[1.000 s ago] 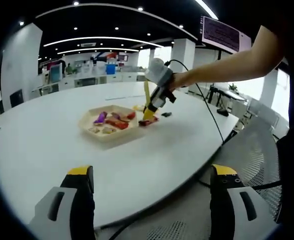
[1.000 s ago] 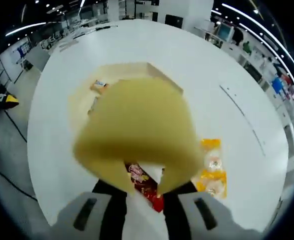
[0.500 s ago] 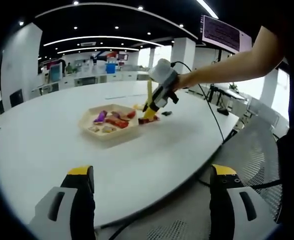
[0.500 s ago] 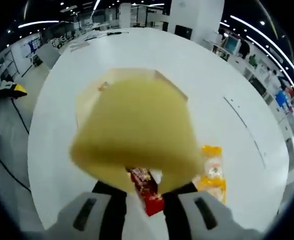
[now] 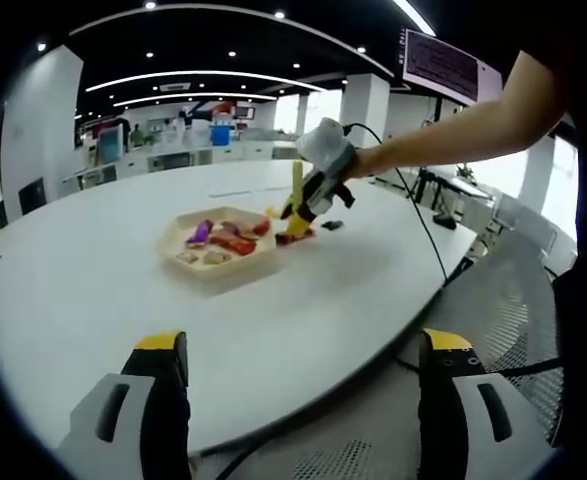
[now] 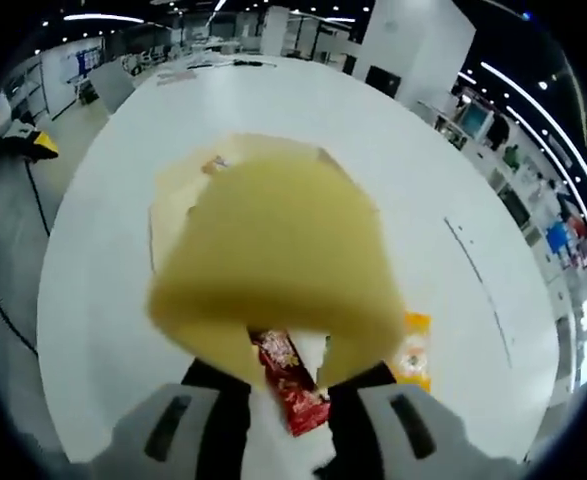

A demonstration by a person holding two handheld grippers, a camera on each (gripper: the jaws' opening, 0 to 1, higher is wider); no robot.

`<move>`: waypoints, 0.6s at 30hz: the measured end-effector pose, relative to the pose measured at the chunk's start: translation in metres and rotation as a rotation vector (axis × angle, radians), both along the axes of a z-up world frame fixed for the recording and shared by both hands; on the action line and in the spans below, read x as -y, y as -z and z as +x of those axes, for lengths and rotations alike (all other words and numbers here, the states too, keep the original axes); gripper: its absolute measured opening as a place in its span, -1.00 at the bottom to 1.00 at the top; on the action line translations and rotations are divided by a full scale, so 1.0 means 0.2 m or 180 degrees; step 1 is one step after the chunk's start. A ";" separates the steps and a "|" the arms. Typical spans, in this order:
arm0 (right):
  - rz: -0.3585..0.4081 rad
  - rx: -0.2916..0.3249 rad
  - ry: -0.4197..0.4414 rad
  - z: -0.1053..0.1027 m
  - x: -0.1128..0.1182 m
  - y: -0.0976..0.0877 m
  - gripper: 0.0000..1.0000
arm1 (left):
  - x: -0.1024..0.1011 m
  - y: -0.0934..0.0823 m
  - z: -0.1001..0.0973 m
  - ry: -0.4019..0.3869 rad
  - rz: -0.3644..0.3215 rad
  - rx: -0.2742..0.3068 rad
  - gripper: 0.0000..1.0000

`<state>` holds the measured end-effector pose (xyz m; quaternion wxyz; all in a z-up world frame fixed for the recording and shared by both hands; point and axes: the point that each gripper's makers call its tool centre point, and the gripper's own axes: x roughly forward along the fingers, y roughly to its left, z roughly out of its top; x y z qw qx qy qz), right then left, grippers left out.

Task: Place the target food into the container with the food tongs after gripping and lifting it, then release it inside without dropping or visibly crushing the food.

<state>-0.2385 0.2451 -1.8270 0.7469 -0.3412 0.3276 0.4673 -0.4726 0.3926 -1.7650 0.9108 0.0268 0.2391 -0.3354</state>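
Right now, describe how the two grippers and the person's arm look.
The left gripper has grey fingers with yellow-capped black tips. The right gripper has a pale grey body trailing a black cable. The arm is bare, no sleeve visible.

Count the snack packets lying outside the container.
2: a red packet under the yellow tongs, and an orange packet beside it on the table. The tongs may hide others.

Your yellow food tongs (image 6: 273,265) are closed on a red snack packet (image 6: 291,385), which hangs lifted clear of the white table (image 5: 93,300), just beside the container. The shallow pale tray (image 5: 219,262) sits flat, already holding several red, purple and tan wrapped snacks (image 5: 231,241).
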 end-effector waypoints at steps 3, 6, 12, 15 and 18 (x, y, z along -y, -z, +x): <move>-0.0062 -0.0035 -0.0131 0.00 0.00 0.03 -0.43 | 0.00 0.00 0.00 -0.0006 -0.0004 -0.0004 0.84; -0.0081 -0.0061 -0.0084 -0.01 0.01 0.04 -0.44 | 0.00 0.00 0.00 -0.0011 0.0002 -0.0007 0.84; -0.0051 -0.0115 0.0055 0.00 0.02 0.04 -0.46 | 0.00 0.01 0.01 -0.0011 0.0003 -0.0011 0.84; -0.0066 -0.0149 0.0096 0.00 0.03 0.06 -0.45 | 0.00 0.01 0.01 -0.0011 0.0006 -0.0013 0.84; 0.0028 -0.0218 0.0235 0.01 0.05 0.05 -0.46 | 0.00 0.01 0.00 -0.0009 0.0012 -0.0015 0.84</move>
